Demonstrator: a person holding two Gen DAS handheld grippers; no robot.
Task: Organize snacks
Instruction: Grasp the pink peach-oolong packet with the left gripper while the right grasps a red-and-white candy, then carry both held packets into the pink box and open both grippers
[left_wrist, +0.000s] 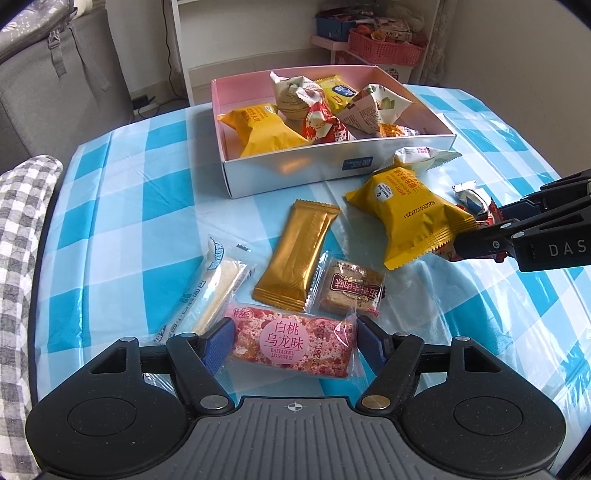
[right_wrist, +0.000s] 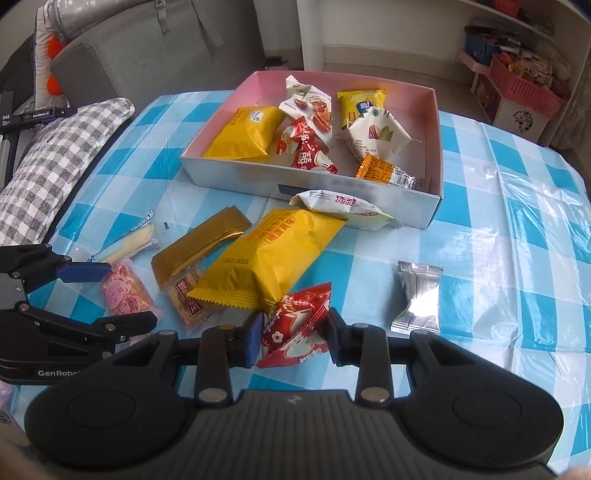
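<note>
**Checked table, box and loose snacks**

Covered in a blue-and-white checked tablecloth (left_wrist: 129, 192). Toward the far side, an open box (left_wrist: 295, 173). Against the box front, a white packet (right_wrist: 343, 206); nearer, yellow bag (left_wrist: 406, 210), gold bar (left_wrist: 295, 254), brown biscuit (left_wrist: 349, 291), pink bar (left_wrist: 291, 343), pale wafer (left_wrist: 210, 291); right, silver sachet (right_wrist: 417, 295).

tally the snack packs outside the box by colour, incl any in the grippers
yellow pack: 1
gold pack: 1
pink pack: 1
red pack: 1
silver pack: 1
brown pack: 1
white packs: 2
total: 8
</note>
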